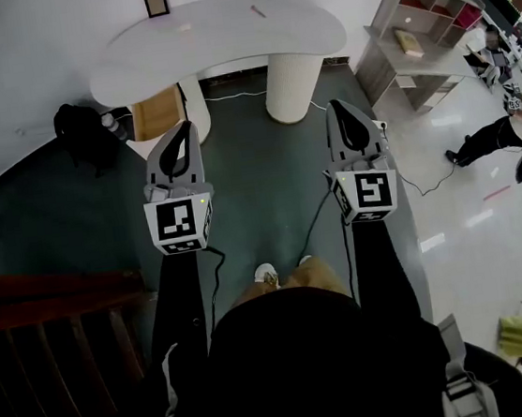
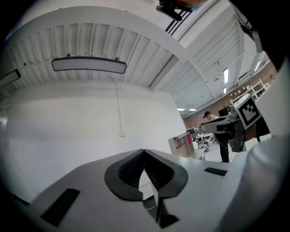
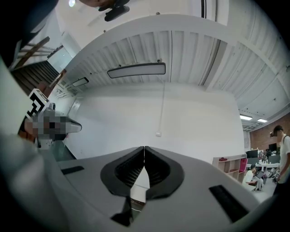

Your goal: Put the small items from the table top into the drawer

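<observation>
Open floor (image 1: 256, 170) ahead, white table (image 1: 221, 38) beyond

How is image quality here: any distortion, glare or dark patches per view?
Head view: strong fisheye bend, white table nearly washed out, glare streaks on the floor at right, lower left dark. Both gripper views: black corners, curved ceiling, nearby jaws slightly soft.

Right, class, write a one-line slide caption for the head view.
A standing person points the grey left gripper and grey right gripper, jaws shut and empty, at a white kidney-shaped table.
</observation>
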Demonstrator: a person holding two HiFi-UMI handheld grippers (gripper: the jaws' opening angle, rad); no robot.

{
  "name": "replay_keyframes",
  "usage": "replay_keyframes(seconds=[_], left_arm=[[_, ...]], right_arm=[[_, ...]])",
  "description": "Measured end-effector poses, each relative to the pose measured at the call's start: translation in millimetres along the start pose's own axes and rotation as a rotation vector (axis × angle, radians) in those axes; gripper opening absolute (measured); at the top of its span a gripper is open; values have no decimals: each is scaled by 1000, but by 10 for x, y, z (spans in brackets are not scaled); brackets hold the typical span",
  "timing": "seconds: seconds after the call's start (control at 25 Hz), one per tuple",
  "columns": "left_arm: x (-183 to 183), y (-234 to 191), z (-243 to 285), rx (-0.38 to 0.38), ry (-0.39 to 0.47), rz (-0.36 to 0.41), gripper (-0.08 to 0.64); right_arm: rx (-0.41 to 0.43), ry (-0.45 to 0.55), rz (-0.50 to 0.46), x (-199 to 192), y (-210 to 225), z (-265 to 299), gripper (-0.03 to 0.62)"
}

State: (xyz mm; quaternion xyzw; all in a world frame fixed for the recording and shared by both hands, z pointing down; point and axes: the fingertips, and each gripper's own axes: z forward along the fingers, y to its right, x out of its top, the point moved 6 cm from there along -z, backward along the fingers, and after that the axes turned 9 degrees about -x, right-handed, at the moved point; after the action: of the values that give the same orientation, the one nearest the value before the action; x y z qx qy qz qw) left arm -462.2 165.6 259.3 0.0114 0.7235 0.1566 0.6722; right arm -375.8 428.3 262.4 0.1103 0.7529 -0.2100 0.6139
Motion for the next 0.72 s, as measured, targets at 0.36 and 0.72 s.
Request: replay_keyframes(seconds=[0.36, 0.72], left_arm=[[-120, -64, 170, -41, 9, -5, 15], [-230, -251, 739, -46, 9, 10, 15]], right_arm=[[-35, 14, -17, -19, 33, 135, 28], [-35, 47, 0, -163, 168, 756, 28]])
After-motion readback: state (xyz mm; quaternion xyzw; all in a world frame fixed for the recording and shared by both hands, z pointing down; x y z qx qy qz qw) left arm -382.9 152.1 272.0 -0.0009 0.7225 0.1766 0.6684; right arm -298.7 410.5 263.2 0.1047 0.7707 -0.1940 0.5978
